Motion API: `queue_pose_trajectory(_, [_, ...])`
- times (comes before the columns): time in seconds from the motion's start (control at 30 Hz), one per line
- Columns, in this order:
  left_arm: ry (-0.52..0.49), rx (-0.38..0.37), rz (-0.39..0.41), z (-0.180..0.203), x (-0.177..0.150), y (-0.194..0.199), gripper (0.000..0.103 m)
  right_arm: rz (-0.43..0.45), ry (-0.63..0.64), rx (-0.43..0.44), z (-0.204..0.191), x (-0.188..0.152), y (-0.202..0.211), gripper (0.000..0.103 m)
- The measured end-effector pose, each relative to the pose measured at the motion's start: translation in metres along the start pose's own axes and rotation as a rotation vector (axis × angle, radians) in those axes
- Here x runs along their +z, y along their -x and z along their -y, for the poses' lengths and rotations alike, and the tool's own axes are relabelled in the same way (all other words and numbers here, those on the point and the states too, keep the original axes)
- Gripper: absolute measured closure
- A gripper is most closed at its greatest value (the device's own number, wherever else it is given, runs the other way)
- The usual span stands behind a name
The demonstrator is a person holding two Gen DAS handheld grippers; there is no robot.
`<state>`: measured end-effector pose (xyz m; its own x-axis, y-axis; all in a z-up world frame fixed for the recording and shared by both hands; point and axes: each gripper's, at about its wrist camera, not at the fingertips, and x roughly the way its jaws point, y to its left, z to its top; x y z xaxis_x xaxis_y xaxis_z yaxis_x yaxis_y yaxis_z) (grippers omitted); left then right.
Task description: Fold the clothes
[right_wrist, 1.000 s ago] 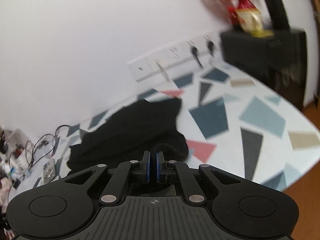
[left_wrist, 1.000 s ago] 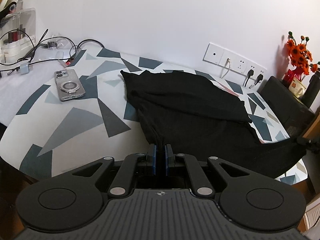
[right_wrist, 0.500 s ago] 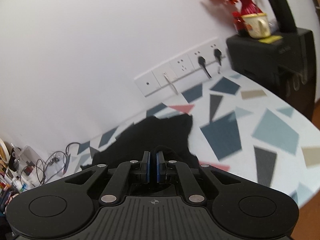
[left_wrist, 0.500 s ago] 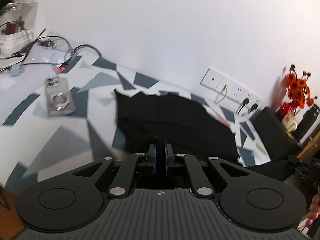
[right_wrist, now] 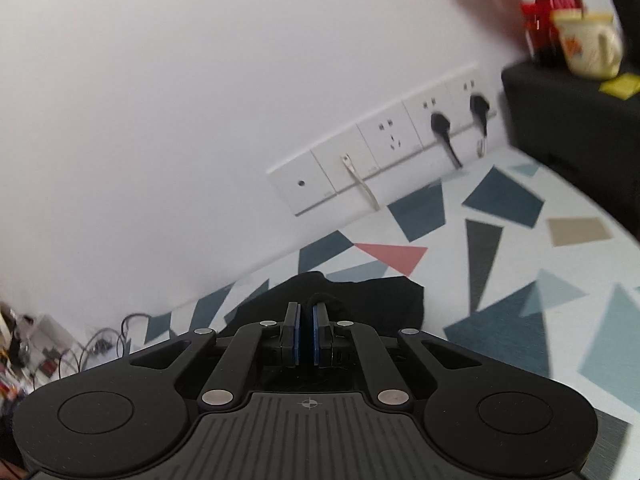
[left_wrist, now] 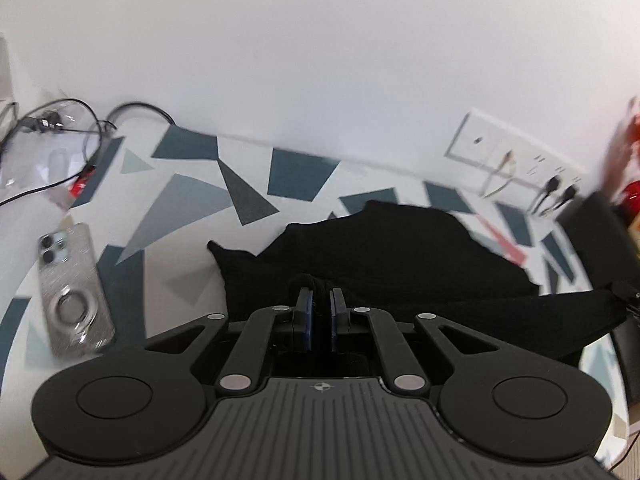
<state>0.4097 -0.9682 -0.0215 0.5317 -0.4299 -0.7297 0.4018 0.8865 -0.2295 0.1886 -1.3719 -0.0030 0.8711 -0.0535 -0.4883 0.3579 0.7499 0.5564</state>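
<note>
A black garment lies on the table with the geometric-print cloth. My left gripper is shut on a bunched edge of the garment at its near side. A taut strip of the cloth runs to the right. In the right wrist view my right gripper is shut on another bunched edge of the black garment, held over the table near the wall.
A phone in a clear case lies at the left with cables behind it. Wall sockets with plugs run along the wall. A black box at the right carries a mug and red flowers.
Both grippers have carried the garment edges away from the near table edge toward the wall; the cloth now lies folded over itself. Both stay shut.
</note>
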Motion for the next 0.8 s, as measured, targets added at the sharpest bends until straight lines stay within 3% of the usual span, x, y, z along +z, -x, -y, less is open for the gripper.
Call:
queue_pose_trajectory(0.13, [0.012,0.019,-0.043,0.0,0.021,-0.053,0.095,-0.047,-0.039,-0.028,0.018,0.012,-0.056,0.098])
queue_pose_trajectory(0.3, [0.022,0.027,-0.079,-0.001,0.032,-0.104,0.094,-0.081,0.006,-0.081,0.033,0.017,-0.116,0.098])
queue_pose_trajectory(0.47, [0.0,0.015,-0.142,-0.006,0.035,-0.141,0.088,-0.103,-0.022,-0.111,0.05,0.009,-0.15,0.096])
queue_pose_trajectory(0.5, [-0.031,-0.004,-0.159,-0.007,0.037,-0.145,0.088,-0.103,-0.008,-0.126,0.05,0.007,-0.153,0.093])
queue_pose_trajectory(0.53, [-0.056,-0.02,-0.159,-0.009,0.041,-0.144,0.086,-0.104,0.005,-0.145,0.049,0.006,-0.156,0.078])
queue_pose_trajectory(0.57, [-0.078,-0.031,-0.159,-0.01,0.044,-0.142,0.076,-0.105,0.015,-0.163,0.048,0.006,-0.156,0.061])
queue_pose_trajectory(0.6, [-0.092,-0.023,-0.149,-0.012,0.047,-0.136,0.053,-0.1,0.023,-0.172,0.047,0.007,-0.153,0.056])
queue_pose_trajectory(0.67, [-0.118,-0.008,-0.086,-0.012,0.049,-0.114,0.044,-0.077,0.05,-0.176,0.041,0.011,-0.143,0.05])
queue_pose_trajectory(0.77, [-0.16,0.006,-0.001,-0.01,0.051,-0.083,0.045,-0.073,0.123,-0.145,0.023,0.01,-0.126,0.049])
queue_pose_trajectory(0.8, [-0.185,-0.026,-0.009,-0.004,0.045,-0.076,0.045,-0.091,0.164,-0.129,0.015,0.006,-0.124,0.049])
